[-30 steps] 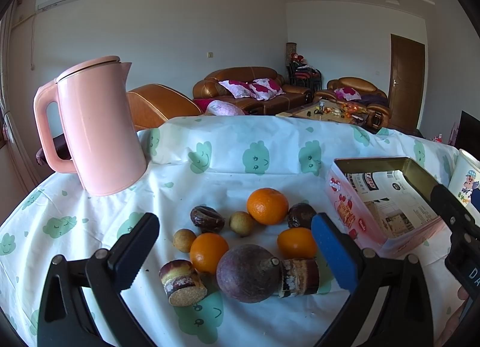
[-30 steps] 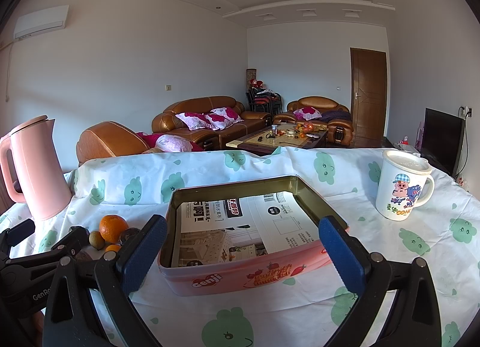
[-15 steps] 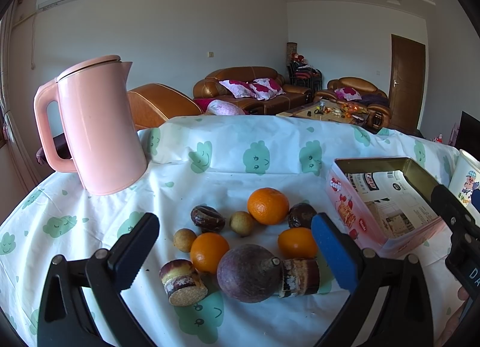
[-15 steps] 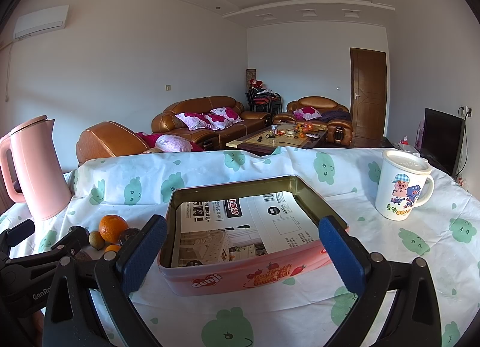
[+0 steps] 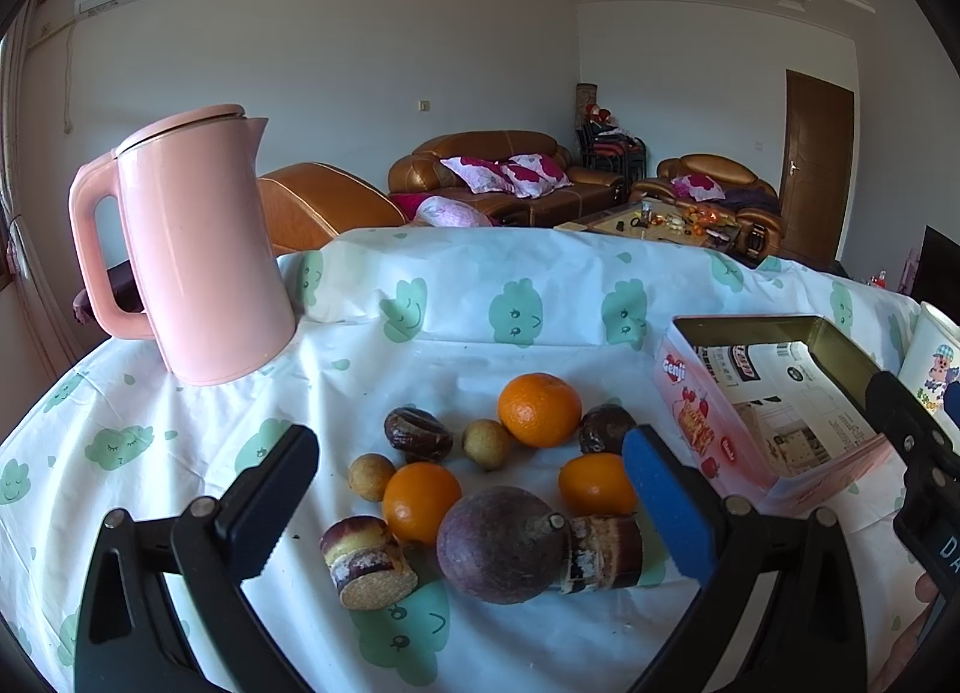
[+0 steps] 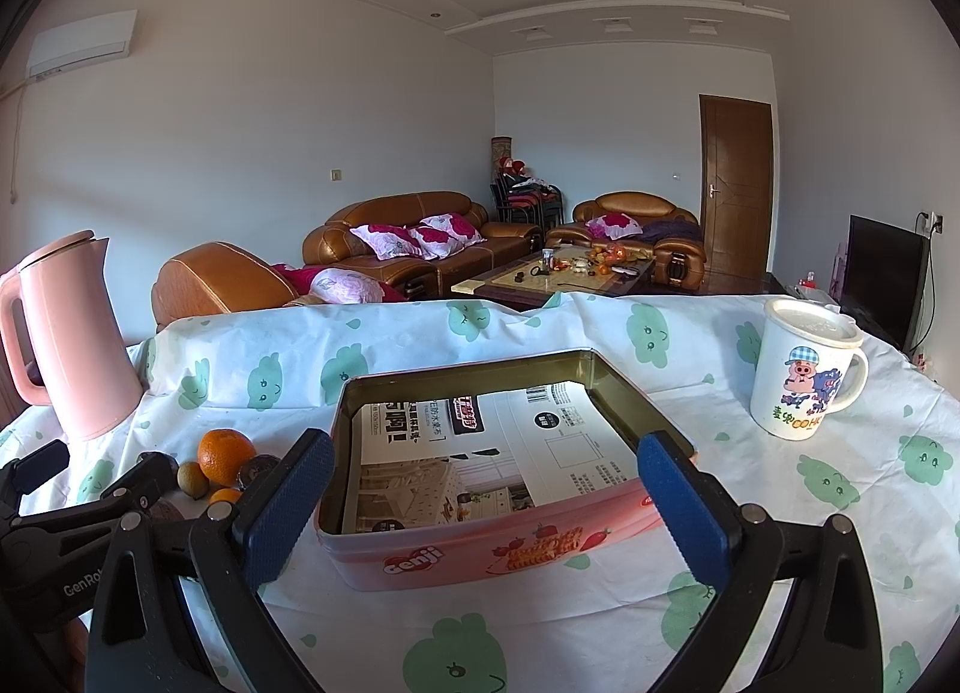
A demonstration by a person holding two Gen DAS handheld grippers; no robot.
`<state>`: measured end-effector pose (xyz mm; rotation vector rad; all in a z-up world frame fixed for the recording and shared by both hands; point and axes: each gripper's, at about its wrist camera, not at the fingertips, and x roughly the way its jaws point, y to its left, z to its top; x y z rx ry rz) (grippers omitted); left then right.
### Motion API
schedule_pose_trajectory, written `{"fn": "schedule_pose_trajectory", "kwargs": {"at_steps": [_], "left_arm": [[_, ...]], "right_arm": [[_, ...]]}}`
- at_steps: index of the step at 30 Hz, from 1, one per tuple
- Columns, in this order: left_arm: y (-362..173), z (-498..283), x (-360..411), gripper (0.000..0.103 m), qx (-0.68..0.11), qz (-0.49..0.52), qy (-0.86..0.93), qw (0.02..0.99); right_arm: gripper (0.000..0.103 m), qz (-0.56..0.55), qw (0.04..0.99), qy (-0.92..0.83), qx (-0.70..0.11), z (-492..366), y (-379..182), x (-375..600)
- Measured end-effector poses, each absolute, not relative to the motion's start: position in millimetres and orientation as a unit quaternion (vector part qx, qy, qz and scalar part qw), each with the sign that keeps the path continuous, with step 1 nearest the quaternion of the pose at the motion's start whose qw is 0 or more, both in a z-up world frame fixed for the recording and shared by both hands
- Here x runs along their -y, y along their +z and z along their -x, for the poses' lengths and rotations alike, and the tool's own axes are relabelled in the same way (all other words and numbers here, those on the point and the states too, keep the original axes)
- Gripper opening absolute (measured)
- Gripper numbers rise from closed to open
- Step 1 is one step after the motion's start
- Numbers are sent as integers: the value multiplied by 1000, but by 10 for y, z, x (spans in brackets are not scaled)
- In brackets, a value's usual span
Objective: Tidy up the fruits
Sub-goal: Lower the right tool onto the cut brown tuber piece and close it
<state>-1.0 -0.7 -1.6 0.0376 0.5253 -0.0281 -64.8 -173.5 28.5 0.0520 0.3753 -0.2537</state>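
Table, covered by a white cloth point(image 5: 198, 429) printed with green cloud faces. Pink kettle point(image 5: 192, 255), upright, lid on, at the far left of the cloth. Pink rectangular tin point(image 6: 480, 537), open-topped, lined with printed paper, on the right side of the cloth; no fruit inside it. White lidded mug point(image 6: 801, 372) with a cartoon pig, upright, right of the tin and apart from it. Left gripper point(image 5: 474, 507), jaws wide apart and empty, poised low over the fruit cluster. Right gripper point(image 6: 483, 504), jaws wide apart and empty, spanning the tin's near wall without touching it. Fruit, all loose on the cloth between kettle and tin: one large dark purple round fruit point(image 5: 501, 543) nearest the left gripper; two short cut lengths of purple sugarcane point(image 5: 366, 564), one either side of it; three oranges point(image 5: 539, 410), the largest at the back; two dark brown wrinkled fruits point(image 5: 417, 434); two small tan round fruits point(image 5: 487, 444).
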Motion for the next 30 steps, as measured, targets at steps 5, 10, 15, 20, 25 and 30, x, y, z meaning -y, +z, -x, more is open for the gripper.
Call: {"fn": "schedule_pose_trajectory", "kwargs": {"at_steps": [5,10,15,20,25,30], "left_arm": [[-37,30,-26,103,-262,-9,-24,965],[-47,43,-126,103,-275,-29,-5,961],[-10,201,-437,103,-278,-14,31,960],[-88,469,-690,103,-295,-33,44,954],[-77,643,-825,103,-303,-31,34,952],[-99,586,-907,103,-315,-47,18,948]], "right_arm": [[102,-26,974,-125,-186,649,285,1733],[102,-31,974,-107,-198,637,269,1735],[102,-30,972,-59,-224,591,228,1632],[102,-54,962,29,-266,522,139,1476],[88,-50,949,101,-295,467,70,1157],[61,5,920,132,-368,283,-126,745]]}}
